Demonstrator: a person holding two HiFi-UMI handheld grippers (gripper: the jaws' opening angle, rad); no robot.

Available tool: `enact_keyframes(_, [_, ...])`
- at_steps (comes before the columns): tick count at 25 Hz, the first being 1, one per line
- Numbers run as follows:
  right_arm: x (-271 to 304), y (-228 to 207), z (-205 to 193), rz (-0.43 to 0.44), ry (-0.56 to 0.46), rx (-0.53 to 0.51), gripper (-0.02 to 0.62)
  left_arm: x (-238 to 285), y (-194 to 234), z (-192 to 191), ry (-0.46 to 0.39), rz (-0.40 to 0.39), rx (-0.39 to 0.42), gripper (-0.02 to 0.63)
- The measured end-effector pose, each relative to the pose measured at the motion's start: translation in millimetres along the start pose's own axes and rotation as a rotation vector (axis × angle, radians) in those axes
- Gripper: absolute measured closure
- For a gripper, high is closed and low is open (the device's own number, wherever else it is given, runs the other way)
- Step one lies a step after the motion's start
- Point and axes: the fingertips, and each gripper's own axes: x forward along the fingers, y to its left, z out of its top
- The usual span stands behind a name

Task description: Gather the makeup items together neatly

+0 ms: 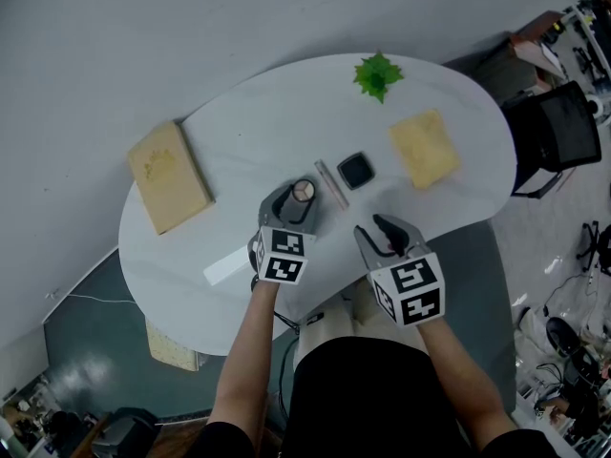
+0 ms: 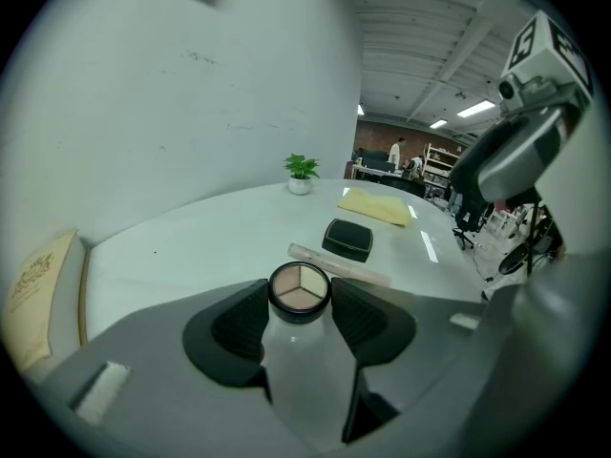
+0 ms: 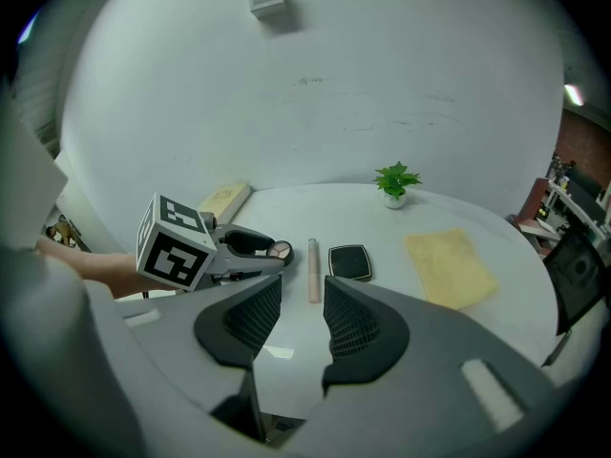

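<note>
A round eyeshadow compact [image 1: 304, 191] with three tan shades sits between the pads of my left gripper [image 1: 297, 202], near the middle of the white table [image 1: 277, 113]. In the left gripper view both pads touch the round compact [image 2: 299, 289], and the left gripper [image 2: 299, 301] is shut on it. Just to its right lie a pale slim stick [image 1: 331, 185] and a black square compact [image 1: 355, 171], side by side. My right gripper [image 1: 383, 231] hovers near the table's front edge, open with nothing between its jaws [image 3: 303, 305]; from there the stick [image 3: 313, 269] and black compact [image 3: 350, 261] lie ahead.
A small green plant [image 1: 378, 74] stands at the far edge. A yellow cloth [image 1: 425, 148] lies at the right, a tan pad [image 1: 169, 176] at the left, a white strip [image 1: 226, 266] near the front left. A black chair [image 1: 558, 136] stands beyond the table's right end.
</note>
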Motion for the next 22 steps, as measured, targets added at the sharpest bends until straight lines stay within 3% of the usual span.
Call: enact_keyframes(22, [-8,-2,-11,-0.003,-0.002,0.009,0.446,10,-24,-18,0.023,-0.014,0.033,0.400])
